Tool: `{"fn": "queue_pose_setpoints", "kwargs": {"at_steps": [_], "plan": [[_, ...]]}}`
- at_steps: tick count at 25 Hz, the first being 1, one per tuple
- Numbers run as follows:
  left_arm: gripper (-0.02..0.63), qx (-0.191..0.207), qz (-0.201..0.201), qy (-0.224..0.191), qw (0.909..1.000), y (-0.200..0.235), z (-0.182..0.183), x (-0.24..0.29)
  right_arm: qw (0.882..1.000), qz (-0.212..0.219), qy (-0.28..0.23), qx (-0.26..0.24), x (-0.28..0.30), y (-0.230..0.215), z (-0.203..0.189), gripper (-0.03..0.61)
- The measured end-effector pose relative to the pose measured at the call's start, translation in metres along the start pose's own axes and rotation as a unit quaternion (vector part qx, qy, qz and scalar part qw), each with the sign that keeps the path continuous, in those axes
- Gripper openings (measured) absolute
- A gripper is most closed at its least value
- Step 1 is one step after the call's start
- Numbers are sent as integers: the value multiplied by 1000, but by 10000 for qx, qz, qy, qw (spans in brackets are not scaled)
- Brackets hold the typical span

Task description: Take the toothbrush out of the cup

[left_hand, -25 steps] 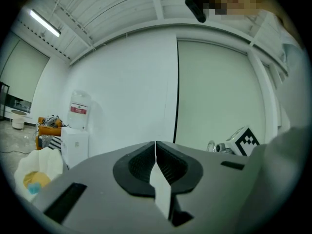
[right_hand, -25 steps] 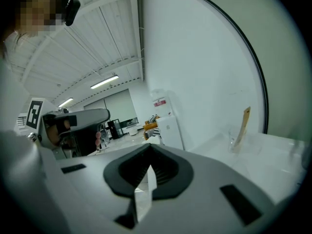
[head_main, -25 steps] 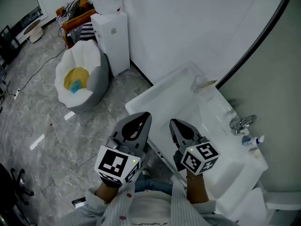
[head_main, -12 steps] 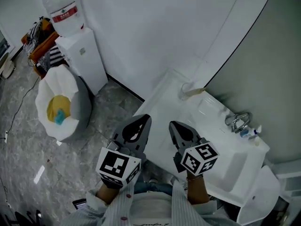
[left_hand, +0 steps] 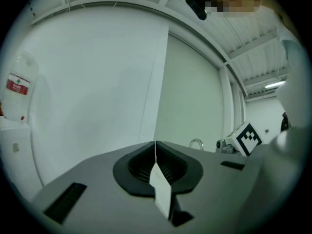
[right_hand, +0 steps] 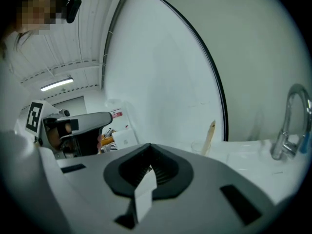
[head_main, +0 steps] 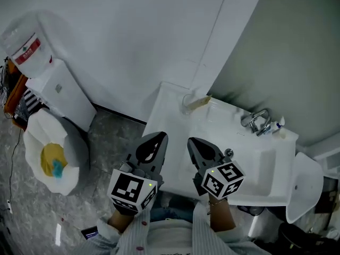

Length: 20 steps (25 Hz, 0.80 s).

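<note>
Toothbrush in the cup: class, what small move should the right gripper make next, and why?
Probably advance the right gripper toward the toothbrush. Its jaws are shut and empty, well short of the cup at the far corner of the sink, where the toothbrush leans untouched.

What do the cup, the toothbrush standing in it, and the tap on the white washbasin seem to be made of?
Small clear cup: see-through wall, probably plastic or glass; the look leaves it open.
Pale tan toothbrush: dull beige handle, perhaps bamboo or plastic.
Curved silver tap: bright reflections on it, most likely chromed metal.
</note>
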<state>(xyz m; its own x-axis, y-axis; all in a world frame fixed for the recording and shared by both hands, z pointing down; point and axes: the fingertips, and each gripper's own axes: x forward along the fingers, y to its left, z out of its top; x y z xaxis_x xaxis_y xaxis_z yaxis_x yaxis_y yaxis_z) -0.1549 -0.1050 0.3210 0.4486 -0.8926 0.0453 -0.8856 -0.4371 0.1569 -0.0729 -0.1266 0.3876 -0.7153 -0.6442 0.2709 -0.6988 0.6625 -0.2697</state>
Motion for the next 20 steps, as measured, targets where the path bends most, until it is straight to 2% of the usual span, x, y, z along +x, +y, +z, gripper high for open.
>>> {"fn": "queue_pose_setpoints", "kwargs": {"at_steps": [11, 20], "plan": [[21, 4, -617, 90, 9981, 2, -5, 40, 9977, -643, -143, 143, 1, -32, 4, 11], [21, 103, -799, 138, 9967, -5, -5, 78, 9971, -728, -184, 134, 5, -61, 17, 11]]}}
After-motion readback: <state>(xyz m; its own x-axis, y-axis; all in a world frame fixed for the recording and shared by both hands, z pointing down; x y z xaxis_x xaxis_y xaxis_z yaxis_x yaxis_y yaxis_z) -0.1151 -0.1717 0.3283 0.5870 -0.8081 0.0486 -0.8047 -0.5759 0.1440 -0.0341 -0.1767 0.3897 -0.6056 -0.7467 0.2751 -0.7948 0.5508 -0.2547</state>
